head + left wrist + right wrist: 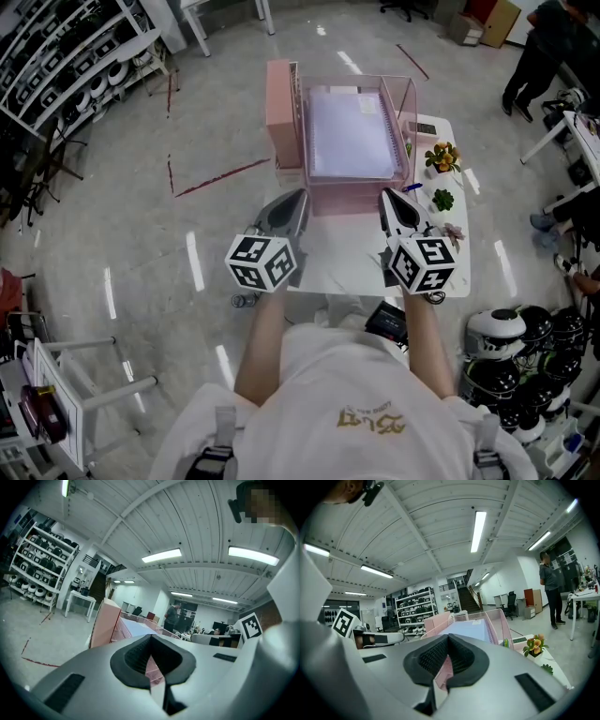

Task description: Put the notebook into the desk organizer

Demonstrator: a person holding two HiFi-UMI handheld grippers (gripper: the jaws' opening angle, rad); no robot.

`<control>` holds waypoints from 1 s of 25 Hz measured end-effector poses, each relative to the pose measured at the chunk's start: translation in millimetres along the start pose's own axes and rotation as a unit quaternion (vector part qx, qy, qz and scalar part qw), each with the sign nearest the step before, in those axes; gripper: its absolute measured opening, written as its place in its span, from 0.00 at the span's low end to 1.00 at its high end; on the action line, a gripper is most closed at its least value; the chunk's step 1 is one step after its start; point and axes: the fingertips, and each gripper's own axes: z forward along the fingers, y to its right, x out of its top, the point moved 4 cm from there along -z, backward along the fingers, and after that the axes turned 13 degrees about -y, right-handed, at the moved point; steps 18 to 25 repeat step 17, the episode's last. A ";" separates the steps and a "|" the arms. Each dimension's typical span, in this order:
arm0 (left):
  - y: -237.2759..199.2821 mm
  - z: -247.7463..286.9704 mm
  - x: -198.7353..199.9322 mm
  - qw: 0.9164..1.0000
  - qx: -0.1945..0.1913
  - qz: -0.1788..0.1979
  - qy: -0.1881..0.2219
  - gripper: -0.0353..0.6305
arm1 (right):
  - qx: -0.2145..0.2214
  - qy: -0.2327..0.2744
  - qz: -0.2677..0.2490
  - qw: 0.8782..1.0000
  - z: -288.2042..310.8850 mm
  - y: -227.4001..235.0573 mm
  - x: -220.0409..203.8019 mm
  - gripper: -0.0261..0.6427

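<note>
Head view steeply downward; gripper views level, toward shared organizer point(354, 197).

The desk organizer point(405, 103) is pink wire mesh with glossy, translucent pink walls, and the notebook point(349, 136) in it has a matt, pale paper cover. The white surface point(337, 267) and grey floor point(206, 112) look smooth and shiny. The left gripper point(151, 639) and right gripper point(448, 637) are matt grey plastic with black ribbed fingers point(133, 656).

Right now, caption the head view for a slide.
Lavender spiral notebook in pink mesh organizer; left gripper and right gripper shut before it.
</note>
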 end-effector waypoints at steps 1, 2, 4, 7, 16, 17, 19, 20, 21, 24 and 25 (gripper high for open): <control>-0.1 -0.2 0.1 1.000 0.000 0.000 0.000 0.08 | 0.000 0.000 0.000 1.000 -0.1 0.1 -0.4 0.06; -0.2 -0.3 0.2 1.000 0.000 0.000 0.000 0.08 | 0.000 0.000 0.001 1.000 -0.3 0.2 -0.6 0.06; -0.2 -0.1 0.2 1.000 0.001 0.000 0.000 0.08 | 0.001 0.000 0.002 1.000 -0.7 0.8 -0.7 0.06; 0.5 0.9 -0.3 1.000 0.002 -0.001 -0.001 0.08 | 0.002 0.001 0.001 1.000 -1.3 2.1 -0.7 0.06; 4.4 5.7 -0.8 1.000 -0.001 0.000 -0.003 0.08 | 0.001 0.001 -0.002 1.000 -4.8 5.8 -2.5 0.06; 4.9 5.9 -0.9 1.000 -0.001 0.000 -0.003 0.08 | 0.001 0.001 -0.002 1.000 -5.4 6.1 -2.7 0.06; 4.9 5.9 -0.9 1.000 -0.001 0.000 -0.003 0.08 | 0.001 0.001 -0.002 1.000 -5.4 6.1 -2.7 0.06; 4.9 5.9 -0.9 1.000 -0.001 0.000 -0.003 0.08 | 0.001 0.001 -0.002 1.000 -5.4 6.1 -2.7 0.06; 4.9 5.9 -0.9 1.000 -0.001 0.000 -0.003 0.08 | 0.001 0.001 -0.002 1.000 -5.4 6.1 -2.7 0.06; 4.9 5.9 -0.9 1.000 -0.001 0.000 -0.003 0.08 | 0.001 0.001 -0.002 1.000 -5.4 6.1 -2.7 0.06; 4.9 5.9 -0.9 1.000 -0.001 0.000 -0.003 0.08 | 0.001 0.001 -0.002 1.000 -5.4 6.1 -2.7 0.06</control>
